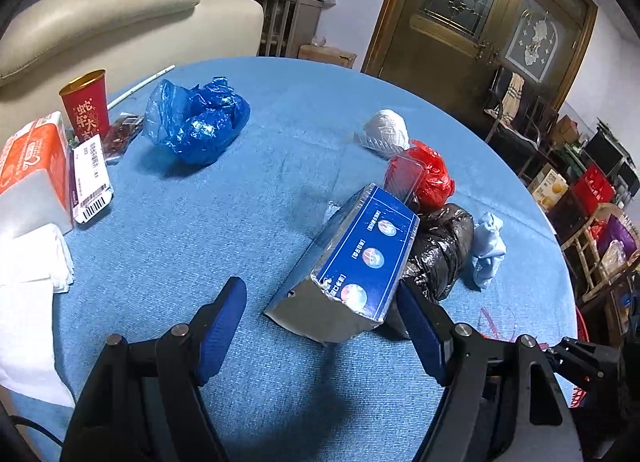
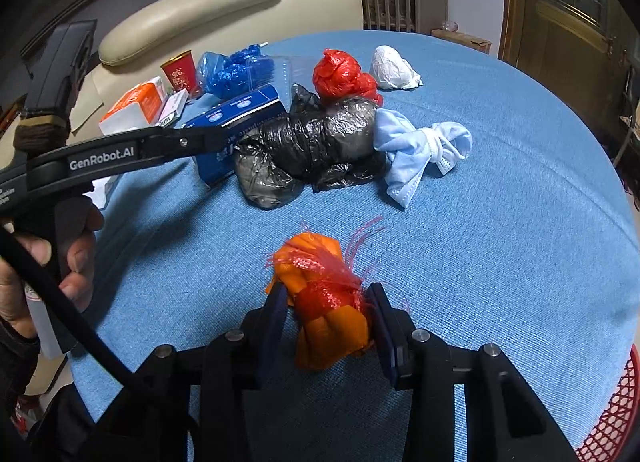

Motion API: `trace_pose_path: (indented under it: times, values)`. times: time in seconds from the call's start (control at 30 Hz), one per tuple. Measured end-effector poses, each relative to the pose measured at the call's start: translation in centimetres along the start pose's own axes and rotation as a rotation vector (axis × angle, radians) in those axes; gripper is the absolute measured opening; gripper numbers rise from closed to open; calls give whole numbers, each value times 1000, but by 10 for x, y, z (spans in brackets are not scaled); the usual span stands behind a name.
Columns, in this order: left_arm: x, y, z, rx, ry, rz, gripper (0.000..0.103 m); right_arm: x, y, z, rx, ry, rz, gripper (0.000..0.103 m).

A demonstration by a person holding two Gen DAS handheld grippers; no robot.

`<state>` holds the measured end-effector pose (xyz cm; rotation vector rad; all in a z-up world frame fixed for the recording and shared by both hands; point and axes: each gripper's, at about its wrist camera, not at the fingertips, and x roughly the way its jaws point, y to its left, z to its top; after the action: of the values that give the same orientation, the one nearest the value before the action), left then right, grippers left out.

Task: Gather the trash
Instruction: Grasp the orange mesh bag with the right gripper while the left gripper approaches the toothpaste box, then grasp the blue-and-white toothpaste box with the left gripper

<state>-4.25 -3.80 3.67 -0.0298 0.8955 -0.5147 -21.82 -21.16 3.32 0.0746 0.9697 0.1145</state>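
On the blue table (image 1: 280, 134) we count, from the left of the left wrist view: one tissue pack (image 1: 32, 166), one loose tissue (image 1: 32, 258), one white label card (image 1: 91, 178), one red cup (image 1: 86, 106), one blue bag (image 1: 196, 122), one blue box (image 1: 356, 258), one white wad (image 1: 386, 130), one red bag (image 1: 434, 178), one black bag (image 1: 440, 250) and one pale blue mask (image 1: 488, 250).

The box lies tilted against the black bag, with the red bag just behind them and the mask beside the black bag.

Our left claw (image 1: 320, 326) is released, its blue pads wide apart. The near end of the box lies between them; the right pad is just beside it, and we cannot tell whether it touches.

In the right wrist view, one hand (image 2: 44, 262) holds the left claw's handle at the left edge. At centre, our right claw (image 2: 330, 310) is clenched on one orange bundle (image 2: 324, 302) wrapped in red netting, low over the cloth near the table's front edge, well apart from the pile. One red basket (image 2: 612, 422) shows at the lower right corner.
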Motion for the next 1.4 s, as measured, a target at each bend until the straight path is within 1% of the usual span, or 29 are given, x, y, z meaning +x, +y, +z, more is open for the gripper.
trace_pose_path:
  times: [0.03, 0.1, 0.13, 0.17, 0.3, 0.43, 0.57, 1.27, 1.4]
  values:
    - [1, 1, 0, 0, 2, -7, 77, 0, 0, 0, 0, 0, 0, 43]
    - [3, 2, 1, -2, 7, -22, 71, 0, 0, 1, 1, 1, -1, 43]
    - [4, 3, 1, -5, 15, -30, 60, 0, 0, 0, 1, 1, 0, 43]
    - [6, 4, 1, -7, 28, -33, 55, 0, 0, 1, 2, 1, 0, 43]
    - [6, 4, 2, -7, 28, -41, 54, 0, 0, 1, 4, 1, 0, 43]
    - [6, 3, 1, -1, 27, -52, 51, 0, 0, 1, 3, 1, 0, 43]
    - [3, 3, 0, -1, 23, -54, 50, 0, 0, 0, 10, 1, 0, 43]
    - [-16, 8, -12, -13, -16, -34, 47, -1, -2, 0, 21, 0, 4, 43]
    - [-22, 7, -12, -8, -31, -25, 47, -2, -3, 0, 33, -3, 5, 41]
